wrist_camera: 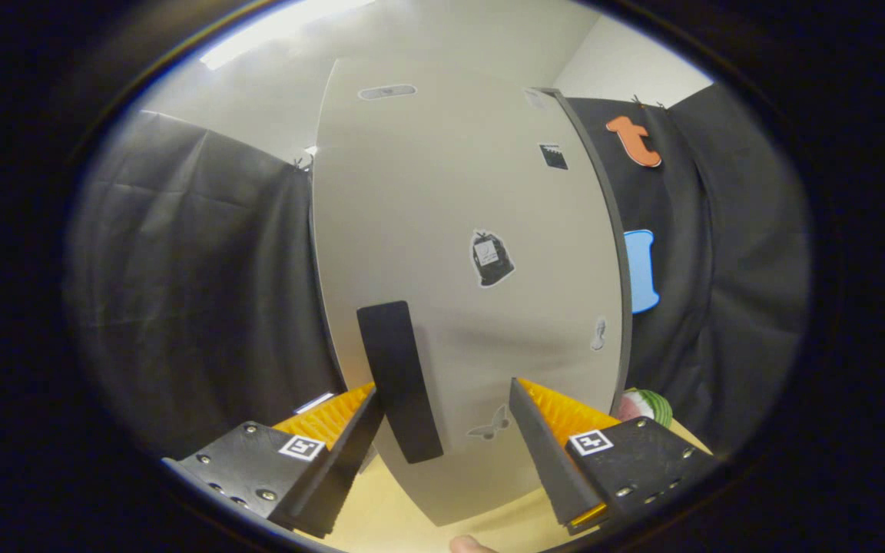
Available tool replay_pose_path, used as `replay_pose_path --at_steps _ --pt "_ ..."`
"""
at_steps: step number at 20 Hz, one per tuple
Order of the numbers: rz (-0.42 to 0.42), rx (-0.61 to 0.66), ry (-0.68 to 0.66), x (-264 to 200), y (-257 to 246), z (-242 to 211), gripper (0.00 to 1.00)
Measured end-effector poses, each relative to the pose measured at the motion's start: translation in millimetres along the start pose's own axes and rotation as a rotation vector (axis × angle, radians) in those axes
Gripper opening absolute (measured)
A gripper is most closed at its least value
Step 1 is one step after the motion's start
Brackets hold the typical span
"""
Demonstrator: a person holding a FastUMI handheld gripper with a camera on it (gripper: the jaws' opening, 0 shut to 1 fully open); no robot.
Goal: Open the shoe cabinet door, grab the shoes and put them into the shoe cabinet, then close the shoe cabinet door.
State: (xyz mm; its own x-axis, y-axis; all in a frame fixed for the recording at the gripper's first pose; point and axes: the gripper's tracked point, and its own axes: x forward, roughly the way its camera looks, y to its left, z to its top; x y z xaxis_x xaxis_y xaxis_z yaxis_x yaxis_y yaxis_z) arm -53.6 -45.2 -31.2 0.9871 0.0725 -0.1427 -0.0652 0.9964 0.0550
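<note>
A tall pale grey shoe cabinet door stands right in front of me, with small stickers on its face. A dark vertical handle is fixed low on the door, near its left edge. My gripper is open, its fingers spread apart against the door's lower part. The handle lies just inside the left finger; the right finger stands well clear of it. Past the door's right edge, a shoe with green and white stripes peeks out behind the right finger.
The cabinet stands on a light wooden surface. Black cloth hangs on both sides of the cabinet. A fingertip of a person shows at the near edge, below the fingers.
</note>
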Motion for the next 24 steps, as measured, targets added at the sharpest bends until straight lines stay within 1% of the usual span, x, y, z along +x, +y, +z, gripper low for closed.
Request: replay_pose_path --at_steps 18,24 --pt "0.015 -0.005 -0.027 86 27 -4 1.0" --pt "0.019 -0.001 -0.035 104 32 -5 0.99"
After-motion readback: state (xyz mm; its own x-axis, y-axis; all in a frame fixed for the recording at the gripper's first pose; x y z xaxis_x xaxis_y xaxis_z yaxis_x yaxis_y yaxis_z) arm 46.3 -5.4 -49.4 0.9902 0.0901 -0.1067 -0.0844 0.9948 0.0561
